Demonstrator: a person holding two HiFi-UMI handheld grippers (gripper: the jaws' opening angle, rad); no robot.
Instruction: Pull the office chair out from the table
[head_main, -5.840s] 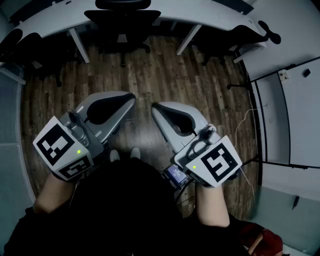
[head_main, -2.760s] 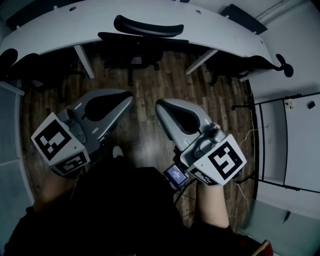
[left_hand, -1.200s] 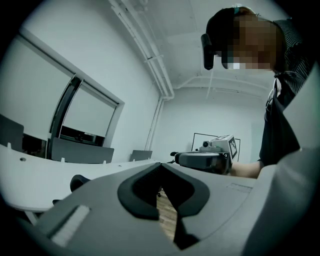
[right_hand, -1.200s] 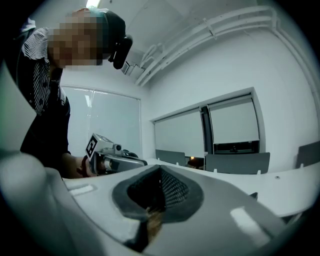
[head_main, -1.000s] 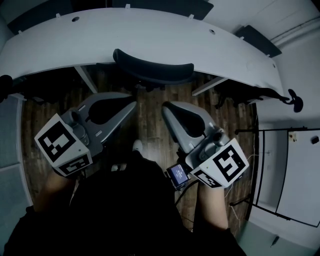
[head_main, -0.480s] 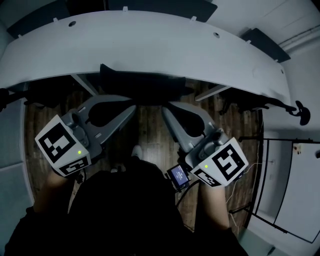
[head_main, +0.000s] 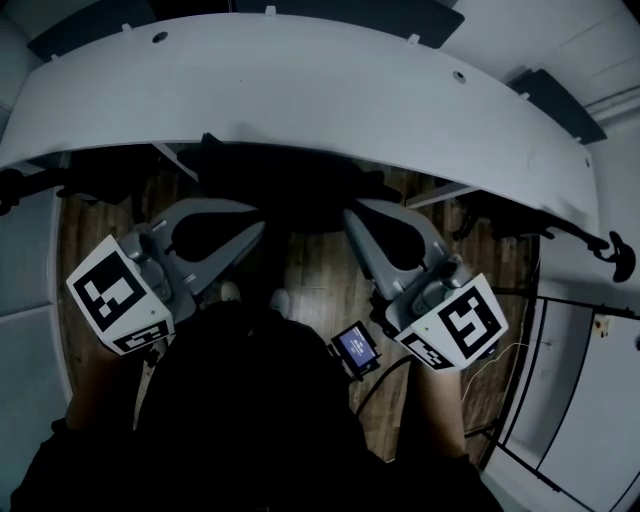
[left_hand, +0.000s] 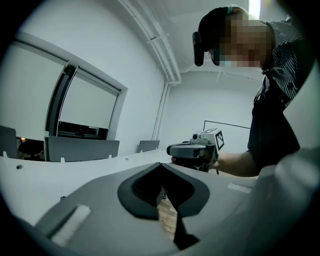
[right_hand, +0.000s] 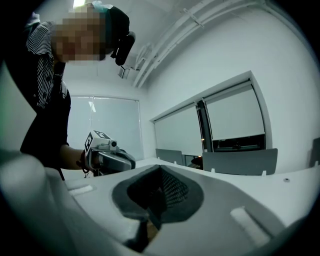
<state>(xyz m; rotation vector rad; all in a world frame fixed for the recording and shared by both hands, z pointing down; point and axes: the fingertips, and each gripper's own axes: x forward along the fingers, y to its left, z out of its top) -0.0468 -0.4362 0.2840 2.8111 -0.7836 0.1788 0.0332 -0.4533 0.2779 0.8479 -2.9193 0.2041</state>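
A black office chair (head_main: 295, 185) stands tucked under the curved white table (head_main: 300, 90), and only its dark back shows below the table edge. My left gripper (head_main: 258, 228) points at the left side of the chair back, its jaws shut on nothing. My right gripper (head_main: 350, 213) points at the right side, also shut and empty. The dark hides whether either tip touches the chair. In the right gripper view the black mesh of the chair (right_hand: 174, 189) shows through the window of the right gripper (right_hand: 160, 170). The left gripper (left_hand: 161, 175) shows wooden floor through its window.
Other dark chairs stand under the table at the far left (head_main: 25, 185) and far right (head_main: 520, 215). Wooden floor (head_main: 320, 270) lies between the grippers, with the person's shoes (head_main: 280, 298) on it. A small lit screen (head_main: 355, 345) hangs by the right wrist.
Both grippers and the head have come closer to the table. The chair back, clear of the edge a second ago, now lies under it just ahead of the tips. Both jaws stayed shut.
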